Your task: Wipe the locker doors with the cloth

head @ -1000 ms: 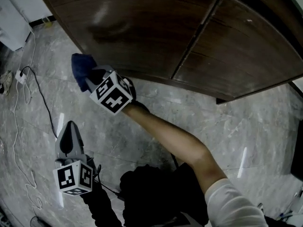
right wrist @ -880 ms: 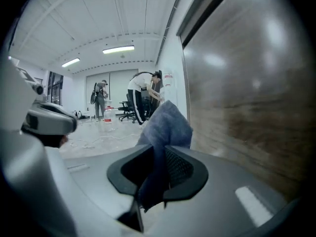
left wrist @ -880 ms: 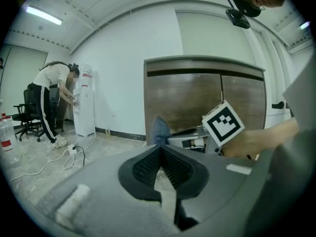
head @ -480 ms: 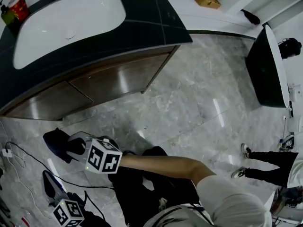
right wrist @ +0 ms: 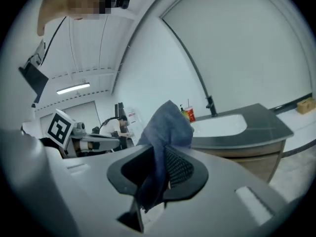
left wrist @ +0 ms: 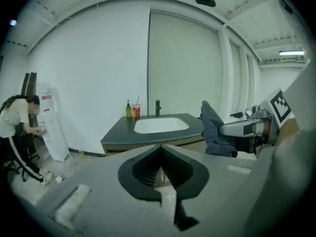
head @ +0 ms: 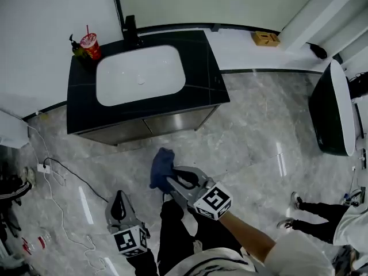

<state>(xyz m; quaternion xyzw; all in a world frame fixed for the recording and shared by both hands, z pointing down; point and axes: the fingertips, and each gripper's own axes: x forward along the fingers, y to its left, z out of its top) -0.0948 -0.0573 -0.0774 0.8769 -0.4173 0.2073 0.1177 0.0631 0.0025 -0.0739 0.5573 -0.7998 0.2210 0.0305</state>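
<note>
No wiping is happening: right gripper (head: 171, 181) is pinching the cloth (head: 162, 165), left gripper (head: 119, 200) is pressed together empty, locker doors (head: 155, 123) standing away at twelve o'clock.

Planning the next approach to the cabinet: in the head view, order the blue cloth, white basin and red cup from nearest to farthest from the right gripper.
1. Blue cloth: clamped in the right gripper's jaws.
2. White basin: set in the dark countertop ahead.
3. Red cup: at the counter's back left corner, beyond the basin.
</note>
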